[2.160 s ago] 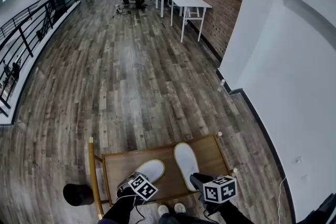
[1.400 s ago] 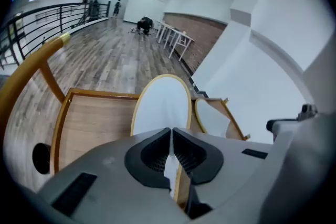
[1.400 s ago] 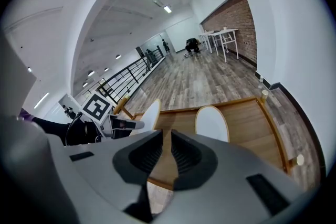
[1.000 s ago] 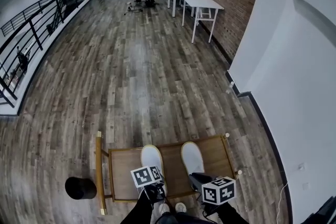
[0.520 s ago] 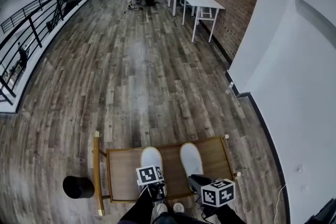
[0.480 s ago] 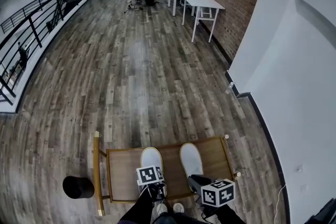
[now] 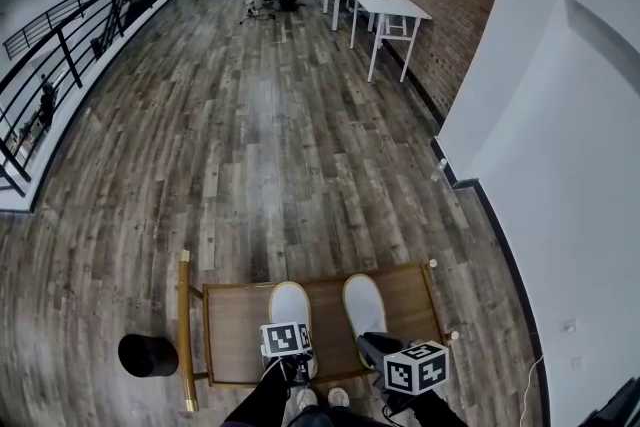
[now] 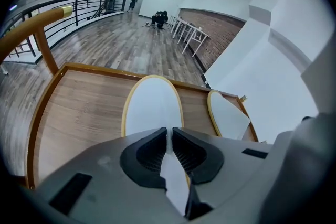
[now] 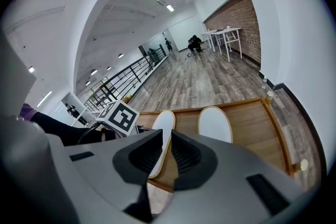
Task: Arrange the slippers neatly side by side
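Observation:
Two white slippers with tan edging lie side by side on a low wooden bench [image 7: 230,315], toes pointing away from me. My left gripper [image 7: 289,329] is shut on the heel of the left slipper [image 7: 290,300]; in the left gripper view its pads pinch that slipper [image 8: 152,105] at the heel rim. The right slipper [image 7: 364,303] lies free, a small gap to its right. My right gripper [image 7: 370,343] hovers just behind the right slipper's heel, shut with nothing between its jaws. In the right gripper view both the left slipper [image 9: 164,123] and the right slipper [image 9: 214,123] show beyond the jaws.
A black round object [image 7: 148,355] stands on the floor left of the bench. A white wall [image 7: 540,165] runs along the right. White tables [image 7: 385,10] stand far back, a railing [image 7: 50,65] lines the left, and wood floor lies beyond the bench.
The left slipper, angled out to the left before, now lies straight and parallel to the right one, held by my left gripper. The right gripper has stayed put.

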Motion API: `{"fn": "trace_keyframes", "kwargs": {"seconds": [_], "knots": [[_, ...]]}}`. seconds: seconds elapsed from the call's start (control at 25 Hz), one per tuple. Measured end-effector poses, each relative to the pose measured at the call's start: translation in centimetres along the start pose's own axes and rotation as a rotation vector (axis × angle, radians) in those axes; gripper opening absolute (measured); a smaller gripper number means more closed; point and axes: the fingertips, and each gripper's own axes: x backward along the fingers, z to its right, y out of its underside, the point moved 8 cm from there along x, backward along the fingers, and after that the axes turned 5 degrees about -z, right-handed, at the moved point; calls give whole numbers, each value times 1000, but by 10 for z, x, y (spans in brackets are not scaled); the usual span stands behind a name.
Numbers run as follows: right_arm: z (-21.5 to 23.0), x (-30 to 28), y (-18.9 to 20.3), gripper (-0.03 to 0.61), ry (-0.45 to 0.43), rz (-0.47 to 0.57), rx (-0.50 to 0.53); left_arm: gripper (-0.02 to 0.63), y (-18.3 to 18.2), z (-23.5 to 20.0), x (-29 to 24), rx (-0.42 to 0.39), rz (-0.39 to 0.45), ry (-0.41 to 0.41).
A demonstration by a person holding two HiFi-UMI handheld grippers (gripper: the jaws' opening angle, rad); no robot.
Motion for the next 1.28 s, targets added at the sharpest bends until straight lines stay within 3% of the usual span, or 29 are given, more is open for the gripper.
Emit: {"fn": "trace_keyframes", "kwargs": {"seconds": [0.48,0.68,0.8,0.92,1.04,1.28], "knots": [[17,-5,-3,51,16,7,-64,54,8,7,14,-85,8,8],[64,-5,-15,52,121,-12,-88,54,13,14,42,-101,94,-6],[88,-16,-34,83,162,-87,-35,54,20,17,73,-82,198,-20],[103,-44,-47,87,153,-224,28,52,31,21,95,10,286,-3],[118,-71,-46,87,158,-345,26,52,43,26,101,34,292,14],[133,-98,-37,87,147,-465,-20,52,52,28,111,12,285,16]]}}
